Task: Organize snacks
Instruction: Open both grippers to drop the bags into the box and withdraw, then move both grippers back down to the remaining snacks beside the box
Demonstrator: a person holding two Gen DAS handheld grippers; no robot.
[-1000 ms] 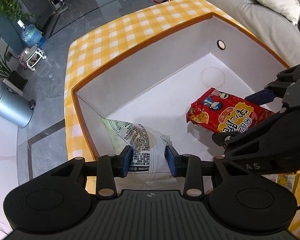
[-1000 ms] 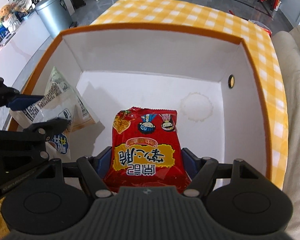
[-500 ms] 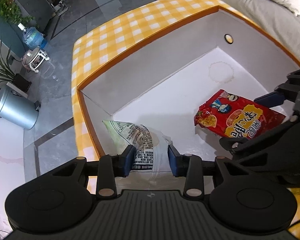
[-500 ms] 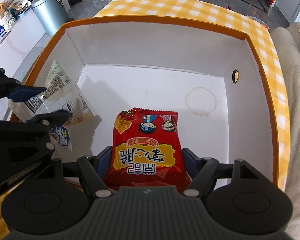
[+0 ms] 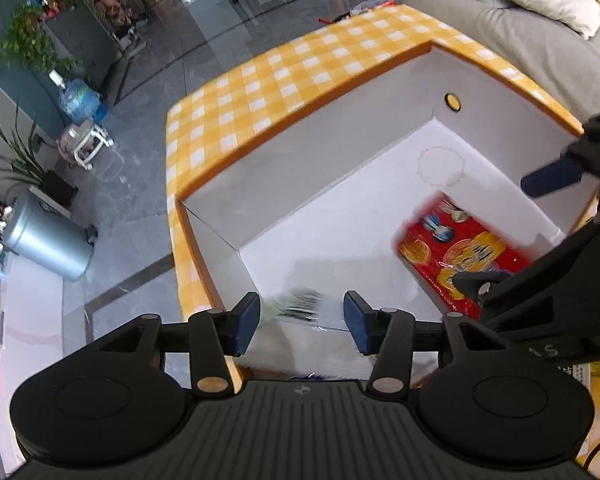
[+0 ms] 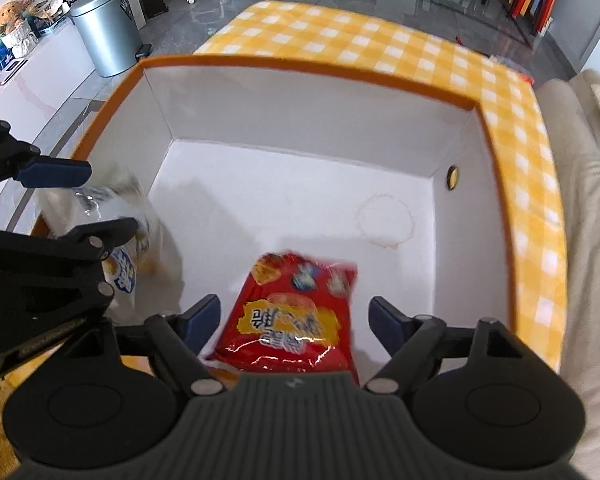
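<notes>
A white box with an orange rim (image 5: 380,68) (image 6: 300,70) stands on a yellow checked cloth. My left gripper (image 5: 300,316) is open above the box's near left corner; a pale green-white snack bag (image 5: 300,308) (image 6: 120,216), blurred, drops between and below its fingers. My right gripper (image 6: 296,316) is open over the near right part; a red snack bag (image 6: 292,316) (image 5: 456,252), blurred, falls loose between its spread fingers toward the box floor.
The box floor (image 6: 300,208) is white with a faint ring stain (image 6: 386,220). A sofa (image 5: 520,28) lies to the right. A grey bin (image 5: 44,236) and a water bottle (image 5: 76,96) stand on the floor to the left.
Both grippers have opened and risen a little. The pale bag and the red bag have left the fingers and are dropping into the box.
</notes>
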